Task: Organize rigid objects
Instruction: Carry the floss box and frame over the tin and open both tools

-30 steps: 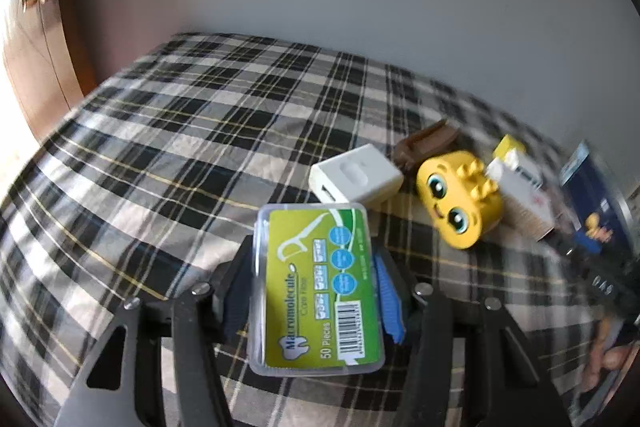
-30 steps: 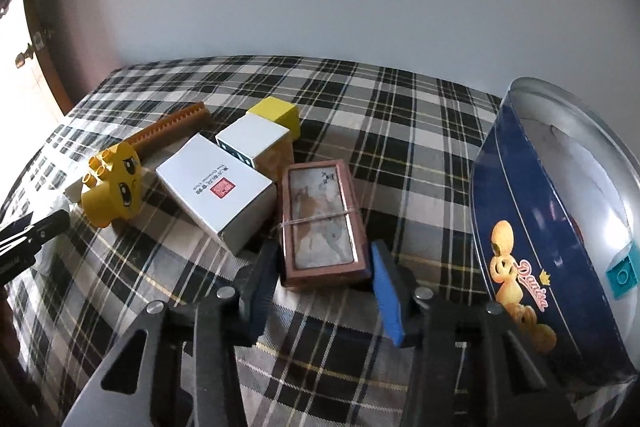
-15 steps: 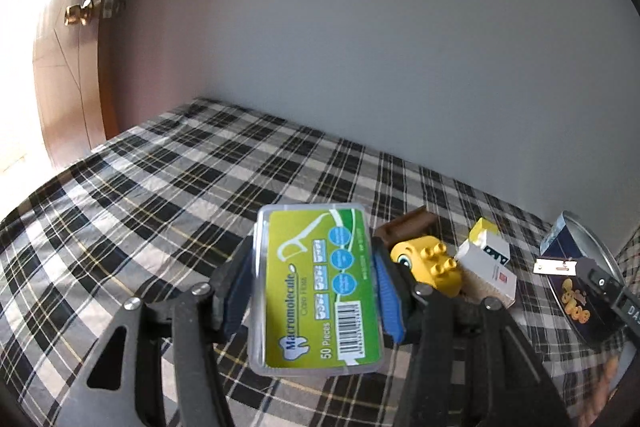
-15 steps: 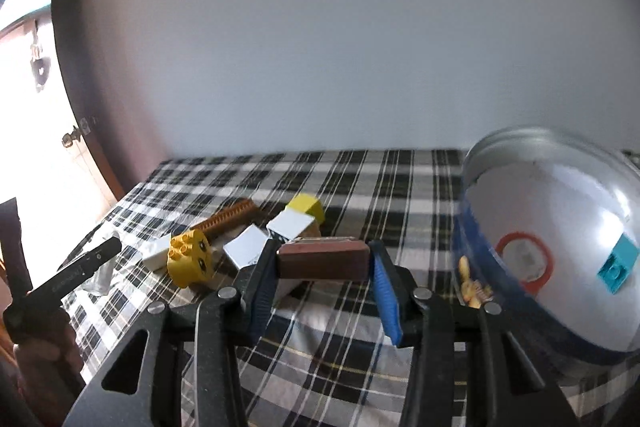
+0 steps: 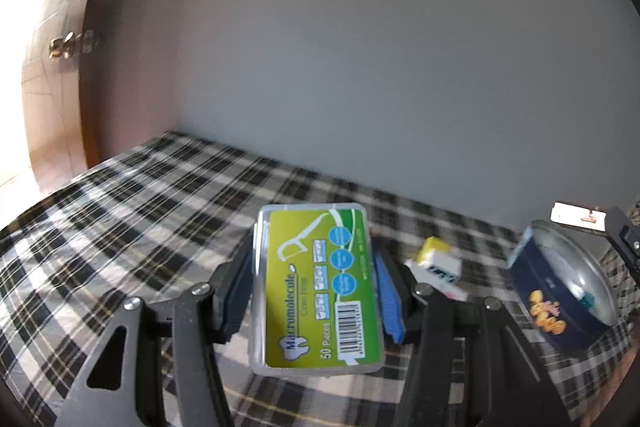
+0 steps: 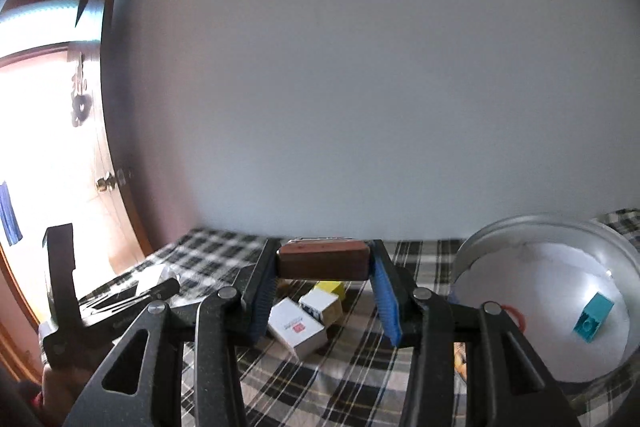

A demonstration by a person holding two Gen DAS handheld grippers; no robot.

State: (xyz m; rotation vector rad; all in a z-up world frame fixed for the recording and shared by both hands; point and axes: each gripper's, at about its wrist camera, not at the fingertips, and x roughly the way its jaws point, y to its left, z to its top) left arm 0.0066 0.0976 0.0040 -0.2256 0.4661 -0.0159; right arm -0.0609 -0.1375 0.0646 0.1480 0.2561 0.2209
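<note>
My left gripper is shut on a green floss pick box and holds it well above the plaid bed. My right gripper is shut on a brown flat box, seen edge-on, also held high. The round blue cookie tin stands at the right in the left wrist view. In the right wrist view its open inside holds a teal brick and a red ring. The left gripper also shows in the right wrist view.
A white box, a white-and-yellow box and a yellow block lie on the bed below my right gripper. A grey wall stands behind the bed. A wooden door is at the left.
Both grippers have lifted their objects up from the bed and tilted upward. The bed and loose objects now sit lower and farther in both views.
</note>
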